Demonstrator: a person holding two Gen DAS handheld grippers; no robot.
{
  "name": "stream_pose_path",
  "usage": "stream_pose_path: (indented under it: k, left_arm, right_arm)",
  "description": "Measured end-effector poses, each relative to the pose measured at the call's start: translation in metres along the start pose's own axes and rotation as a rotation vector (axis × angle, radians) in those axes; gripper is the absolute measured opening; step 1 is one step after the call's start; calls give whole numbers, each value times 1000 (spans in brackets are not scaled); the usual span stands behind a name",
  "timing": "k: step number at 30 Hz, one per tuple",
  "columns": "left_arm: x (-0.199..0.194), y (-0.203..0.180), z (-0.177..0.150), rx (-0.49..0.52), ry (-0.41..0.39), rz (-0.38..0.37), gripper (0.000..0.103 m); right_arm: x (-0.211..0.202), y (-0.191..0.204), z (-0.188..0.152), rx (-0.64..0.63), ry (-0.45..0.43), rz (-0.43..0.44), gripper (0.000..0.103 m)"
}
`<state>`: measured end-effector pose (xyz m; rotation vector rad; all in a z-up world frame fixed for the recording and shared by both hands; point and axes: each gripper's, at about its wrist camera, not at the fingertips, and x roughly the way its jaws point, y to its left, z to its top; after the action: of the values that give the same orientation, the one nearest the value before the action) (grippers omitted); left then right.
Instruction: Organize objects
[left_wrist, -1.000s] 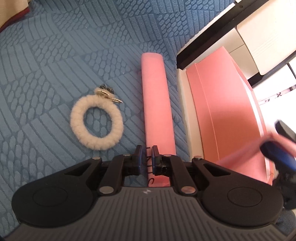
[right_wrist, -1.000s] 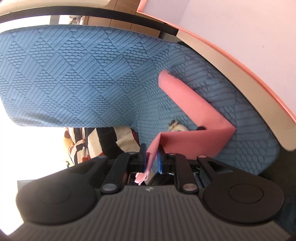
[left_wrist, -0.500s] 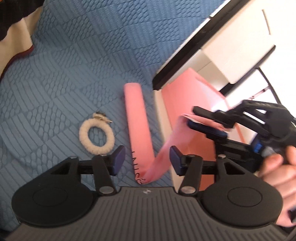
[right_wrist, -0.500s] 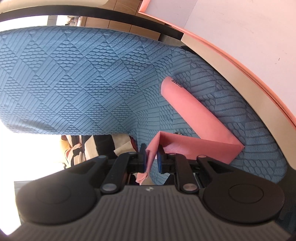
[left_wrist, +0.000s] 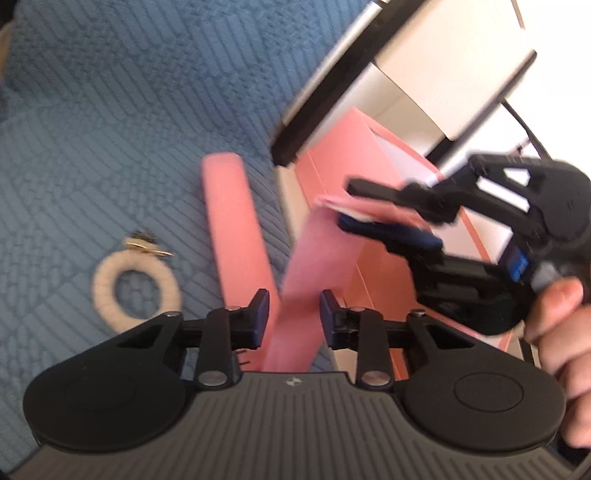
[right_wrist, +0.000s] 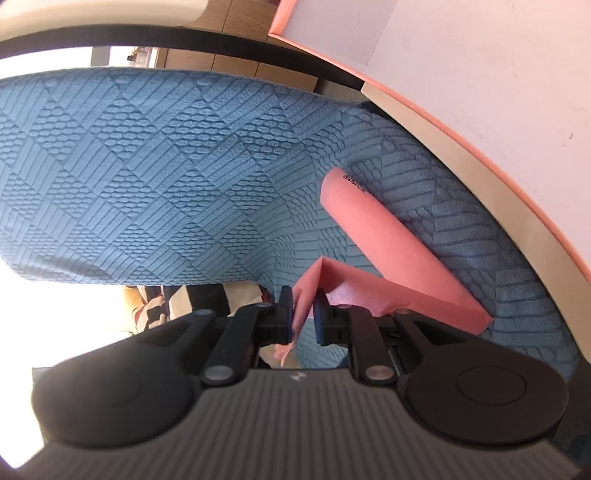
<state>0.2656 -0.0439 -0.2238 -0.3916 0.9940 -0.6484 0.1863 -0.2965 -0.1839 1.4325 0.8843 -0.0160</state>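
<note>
Since a second ago the left gripper (left_wrist: 291, 314) has been lifted off the pink strip (left_wrist: 236, 229), and its jaws, now closing, stand apart around the raised part of the strip without pressing it. One end of that strip is pinched between the narrowly set jaws of the right gripper (right_wrist: 303, 314), held by a hand (left_wrist: 561, 354). Its other half lies flat on the blue quilted bed cover (right_wrist: 155, 177). Small black lettering is printed near the strip's end but cannot be read. One pink strip, one cream fuzzy ring (left_wrist: 136, 288) with a metal clasp, and one open pink box (left_wrist: 369, 184) are counted.
</note>
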Motion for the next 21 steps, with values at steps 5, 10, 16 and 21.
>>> stream_pose_path:
  k: [5, 10, 16, 21]
  left_arm:
    - [7, 1, -2, -10, -2, 11, 23]
    - [10, 1, -2, 20, -6, 28, 13]
    - [13, 0, -2, 15, -4, 25, 8]
    - [16, 3, -3, -3, 0, 34, 8]
  right_arm:
    - [7, -3, 7, 3, 16, 13, 16]
    - [10, 4, 12, -63, 26, 6, 26]
    - [-4, 16, 14, -160, -8, 16, 50]
    - [-18, 19, 4, -260, -47, -10, 49]
